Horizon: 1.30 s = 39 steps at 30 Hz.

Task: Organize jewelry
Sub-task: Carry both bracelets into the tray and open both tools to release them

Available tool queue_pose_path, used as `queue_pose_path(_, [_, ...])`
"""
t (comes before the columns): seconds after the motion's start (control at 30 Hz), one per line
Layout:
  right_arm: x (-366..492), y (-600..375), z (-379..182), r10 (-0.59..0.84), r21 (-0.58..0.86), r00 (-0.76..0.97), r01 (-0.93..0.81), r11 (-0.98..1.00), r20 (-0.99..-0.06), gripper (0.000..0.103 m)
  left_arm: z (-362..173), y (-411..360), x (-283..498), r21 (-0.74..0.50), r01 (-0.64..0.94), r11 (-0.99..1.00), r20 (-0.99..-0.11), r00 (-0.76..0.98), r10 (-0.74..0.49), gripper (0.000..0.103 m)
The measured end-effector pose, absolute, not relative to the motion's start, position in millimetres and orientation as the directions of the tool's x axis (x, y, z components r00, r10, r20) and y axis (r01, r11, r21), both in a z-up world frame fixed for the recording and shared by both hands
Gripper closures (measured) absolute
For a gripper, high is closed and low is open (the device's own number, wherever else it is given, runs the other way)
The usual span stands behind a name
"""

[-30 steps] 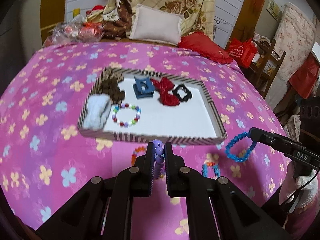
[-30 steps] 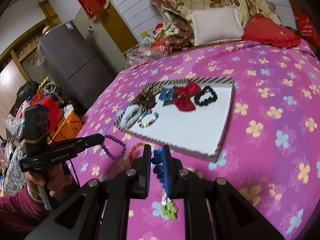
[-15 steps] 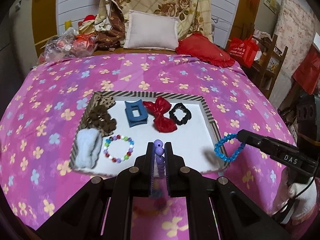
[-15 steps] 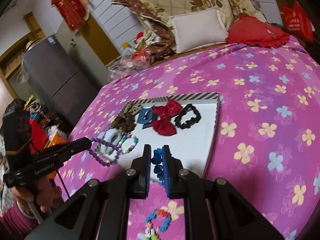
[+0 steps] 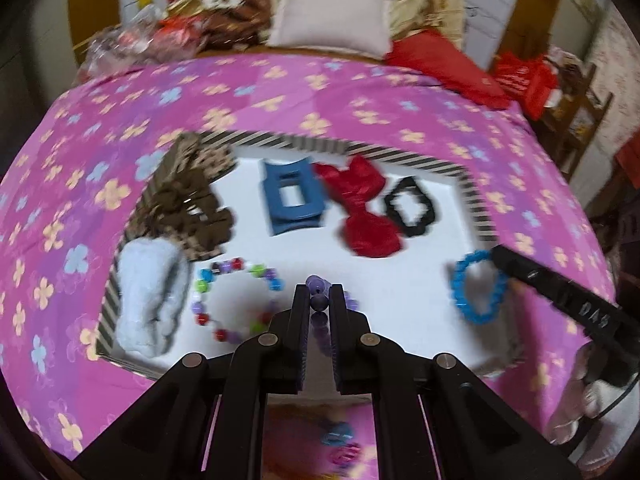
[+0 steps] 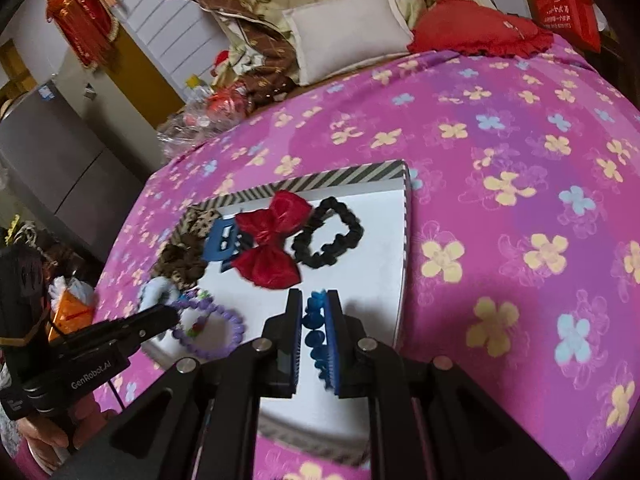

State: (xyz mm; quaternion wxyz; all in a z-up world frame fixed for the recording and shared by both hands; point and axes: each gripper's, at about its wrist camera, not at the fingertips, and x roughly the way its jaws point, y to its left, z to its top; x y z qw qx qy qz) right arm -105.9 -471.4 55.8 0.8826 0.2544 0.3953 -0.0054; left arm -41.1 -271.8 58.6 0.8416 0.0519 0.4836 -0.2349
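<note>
So the purple bead bracelet [image 5: 319, 300] is pinched between my left gripper [image 5: 319, 312] fingers, hanging just over the near part of the tray's white floor. From the right wrist camera you can see that same loop [image 6: 208, 326] dangling off the left tips. The blue bead bracelet [image 6: 314, 320] is clamped the same way in my right gripper [image 6: 314, 328], also over the tray, near its right-hand edge; in the left view it shows as a blue ring [image 5: 478, 288] hanging off the right tool's tip.

Just left of my left fingers a multicolour bead bracelet [image 5: 236, 300] lies flat on the white floor, and further left a fluffy pale blue scrunchie [image 5: 150, 300] sits against the wall. Ahead of the fingers, in a row: brown leopard-print scrunchies [image 5: 188, 204], a blue hair claw [image 5: 294, 200], a red bow [image 5: 360, 208] and a black scrunchie [image 5: 410, 208]. The striped tray [image 5: 478, 208] sits on a pink flowered bedspread [image 5: 360, 100].

Readable text: the right tool's arm says "DAS" in the left view, and the left tool's body says "GenRobot.AI" in the right view. The red bag [image 6: 566, 4] has white characters I can't make out.

Left view is pretty motion-blurred. More beads [image 5: 340, 440] lie on the bedspread below my left fingers, too smeared to call.
</note>
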Motion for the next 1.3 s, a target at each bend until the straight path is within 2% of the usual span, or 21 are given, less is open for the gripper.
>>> queue_pose_path(0.27, [-61.5, -484.8, 42.4, 0.082, 0.311, 0.626, 0.265, 0.913, -0.775, 0.092, 40.4, -267.4, -19.3, -0.095, 0.401, 0.911, -0.858, 0.43, -0.279, 0.1])
queue_pose_path(0.53, [-39.0, -487.3, 39.2, 0.009, 0.193, 0.608, 0.239, 0.952, -0.794, 0.092, 31.2, -273.0, -8.4, -0.077, 0.365, 0.928, -0.87, 0.43, -0.241, 0.1])
queue_pose_path(0.67, [-48.4, -490.0, 45.5, 0.032, 0.229, 0.627, 0.237, 0.944, -0.778, 0.071, 29.3, -268.2, -8.2, -0.104, 0.339, 0.935, -0.873, 0.419, -0.249, 0.098])
queue_pose_path(0.73, [-57.5, -491.1, 50.0, 0.051, 0.259, 0.638, 0.237, 0.936, -0.768, 0.069, 30.2, -263.8, -10.0, -0.127, 0.334, 0.934, -0.873, 0.409, -0.265, 0.085])
queue_pose_path(0.93, [-89.9, -482.4, 65.5, 0.097, 0.302, 0.669, 0.197, 0.933, -0.737, 0.063, 44.2, -252.9, -25.5, -0.128, 0.341, 0.931, -0.856, 0.435, -0.277, 0.077])
queue_pose_path(1.07, [-120.3, -468.3, 78.2, 0.105, 0.298, 0.692, 0.164, 0.941, -0.714, 0.056, 57.2, -239.8, -43.1, -0.125, 0.343, 0.931, -0.836, 0.469, -0.285, 0.076])
queue_pose_path(1.3, [-169.1, -439.3, 84.5, 0.122, 0.284, 0.703, 0.118, 0.952, -0.701, 0.05, 64.5, -215.7, -83.4, -0.102, 0.337, 0.936, -0.817, 0.509, -0.272, 0.076])
